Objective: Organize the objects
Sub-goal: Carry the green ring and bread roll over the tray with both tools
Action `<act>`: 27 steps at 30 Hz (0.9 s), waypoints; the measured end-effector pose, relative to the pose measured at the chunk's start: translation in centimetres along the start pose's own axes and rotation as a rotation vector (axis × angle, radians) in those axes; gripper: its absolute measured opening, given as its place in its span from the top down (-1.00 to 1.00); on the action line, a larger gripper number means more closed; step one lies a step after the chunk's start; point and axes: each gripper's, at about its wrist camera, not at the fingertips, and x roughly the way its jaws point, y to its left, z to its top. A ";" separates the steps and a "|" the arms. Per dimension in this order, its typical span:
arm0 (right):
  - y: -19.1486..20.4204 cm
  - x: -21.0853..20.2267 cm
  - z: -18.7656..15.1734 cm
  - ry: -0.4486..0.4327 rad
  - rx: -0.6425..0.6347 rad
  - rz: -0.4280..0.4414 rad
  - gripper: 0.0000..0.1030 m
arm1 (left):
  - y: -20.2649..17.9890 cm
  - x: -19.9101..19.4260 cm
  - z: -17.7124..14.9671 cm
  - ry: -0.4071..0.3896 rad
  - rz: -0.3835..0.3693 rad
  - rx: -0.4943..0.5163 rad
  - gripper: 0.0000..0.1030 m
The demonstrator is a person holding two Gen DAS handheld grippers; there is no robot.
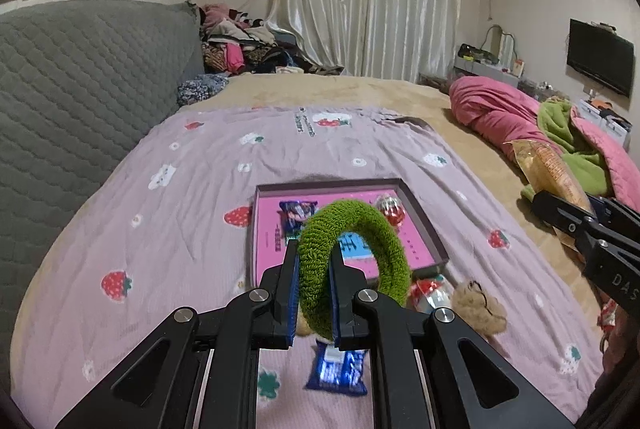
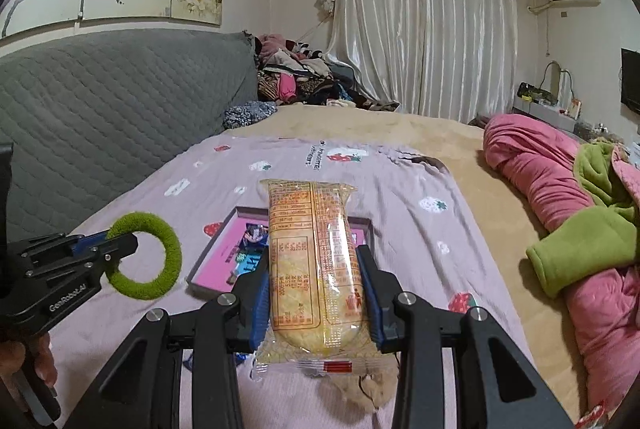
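Note:
My left gripper (image 1: 316,249) is shut on a fuzzy green ring (image 1: 356,213), held upright above the near edge of a shallow tray (image 1: 426,225) with a pink floor. The tray holds a blue packet (image 1: 296,213) and a red foil sweet (image 1: 390,209). In the right wrist view, my right gripper (image 2: 314,255) is shut on a long yellow snack packet (image 2: 308,213), raised over the tray (image 2: 224,257). The left gripper (image 2: 128,241) and green ring (image 2: 168,257) show at the left. The right gripper (image 1: 560,217) and its packet (image 1: 548,165) also appear in the left wrist view.
On the strawberry-print sheet (image 1: 160,229) near the tray lie a second blue packet (image 1: 338,369), another foil sweet (image 1: 430,293) and a brown plush toy (image 1: 480,305). A grey quilted headboard (image 1: 80,89) runs along the left. A pink quilt (image 1: 500,109) lies at the right.

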 end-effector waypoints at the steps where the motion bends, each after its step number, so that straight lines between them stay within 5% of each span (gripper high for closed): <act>1: -0.1 0.2 0.3 -0.004 0.002 0.000 0.24 | 0.1 0.2 0.4 -0.002 0.001 -0.002 0.77; 13: 0.2 5.3 2.8 0.011 0.015 0.002 0.24 | 0.8 3.6 4.7 -0.031 -0.010 -0.006 0.76; 27: -0.2 14.3 -0.3 0.096 0.091 0.047 0.24 | 1.9 12.7 4.1 0.024 -0.014 -0.040 0.76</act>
